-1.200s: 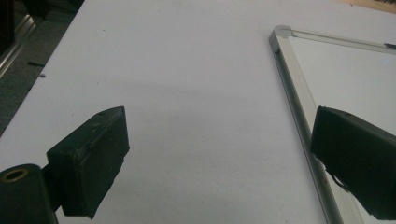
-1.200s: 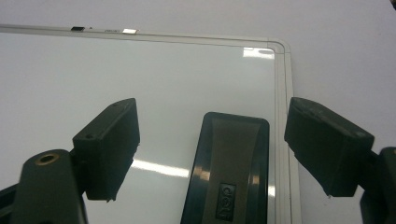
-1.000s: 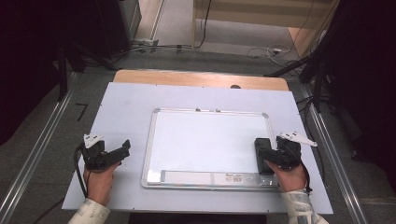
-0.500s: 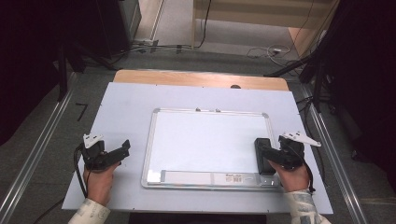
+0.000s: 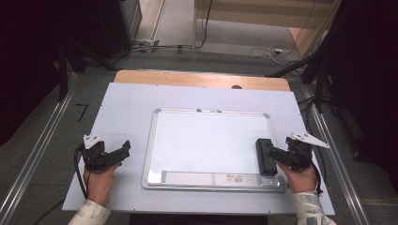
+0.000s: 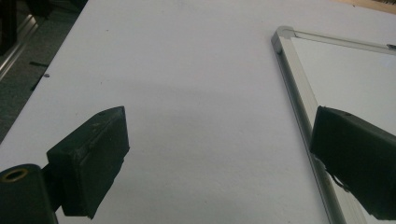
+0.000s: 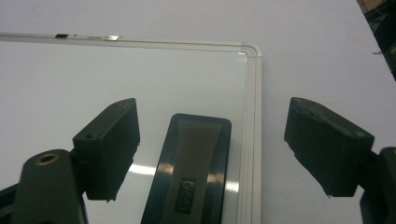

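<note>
Black eraser flat on whiteboard (right edge)

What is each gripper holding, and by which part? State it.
Nothing. The right gripper stands open around the eraser on the whiteboard; the left gripper is open, empty.

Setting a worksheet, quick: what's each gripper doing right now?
Left gripper: open, empty.
Right gripper: open, straddling the eraser, not gripping.

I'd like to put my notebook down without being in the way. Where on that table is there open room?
The widest bare patch of the white tabletop lies left of the whiteboard, beyond the left gripper. A bare strip runs between the whiteboard's far frame and the wooden edge. The right side is crowded: the right gripper straddles the black eraser on the board's right edge.
</note>
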Available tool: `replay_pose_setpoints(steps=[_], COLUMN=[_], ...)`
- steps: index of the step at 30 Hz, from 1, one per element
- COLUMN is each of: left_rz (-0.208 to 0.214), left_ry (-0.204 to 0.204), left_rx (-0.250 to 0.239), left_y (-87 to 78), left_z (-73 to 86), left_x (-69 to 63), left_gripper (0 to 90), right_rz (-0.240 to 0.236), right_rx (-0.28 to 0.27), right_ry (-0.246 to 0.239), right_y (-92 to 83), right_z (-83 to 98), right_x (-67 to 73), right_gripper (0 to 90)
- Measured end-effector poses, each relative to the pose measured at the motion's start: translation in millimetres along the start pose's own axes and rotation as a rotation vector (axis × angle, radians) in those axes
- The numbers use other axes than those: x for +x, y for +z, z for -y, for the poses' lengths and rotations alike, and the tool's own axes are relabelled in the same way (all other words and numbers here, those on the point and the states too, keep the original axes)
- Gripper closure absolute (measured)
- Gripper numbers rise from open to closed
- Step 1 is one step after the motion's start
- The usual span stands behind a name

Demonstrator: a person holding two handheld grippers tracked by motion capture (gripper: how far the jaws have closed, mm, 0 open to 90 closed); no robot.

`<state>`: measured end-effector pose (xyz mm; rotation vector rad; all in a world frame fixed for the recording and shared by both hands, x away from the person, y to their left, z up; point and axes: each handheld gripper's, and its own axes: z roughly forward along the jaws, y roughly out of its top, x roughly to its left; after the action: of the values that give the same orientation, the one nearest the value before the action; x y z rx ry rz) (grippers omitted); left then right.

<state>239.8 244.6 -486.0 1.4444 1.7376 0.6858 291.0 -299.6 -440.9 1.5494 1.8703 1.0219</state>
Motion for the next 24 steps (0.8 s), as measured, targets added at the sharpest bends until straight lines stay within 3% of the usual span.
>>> replay_pose_setpoints(steps=[24], left_rz=[0.0], left_ry=[0.004], left_rx=[0.0], left_y=[-0.7], left_z=[0.1], left_x=[-0.3], left_gripper=[5.3], right_rz=[0.024], right_rx=[-0.009], right_ry=[0.029], right_y=[-5.2], right_z=[1.8], right_x=[-21.3], right_gripper=[16.5])
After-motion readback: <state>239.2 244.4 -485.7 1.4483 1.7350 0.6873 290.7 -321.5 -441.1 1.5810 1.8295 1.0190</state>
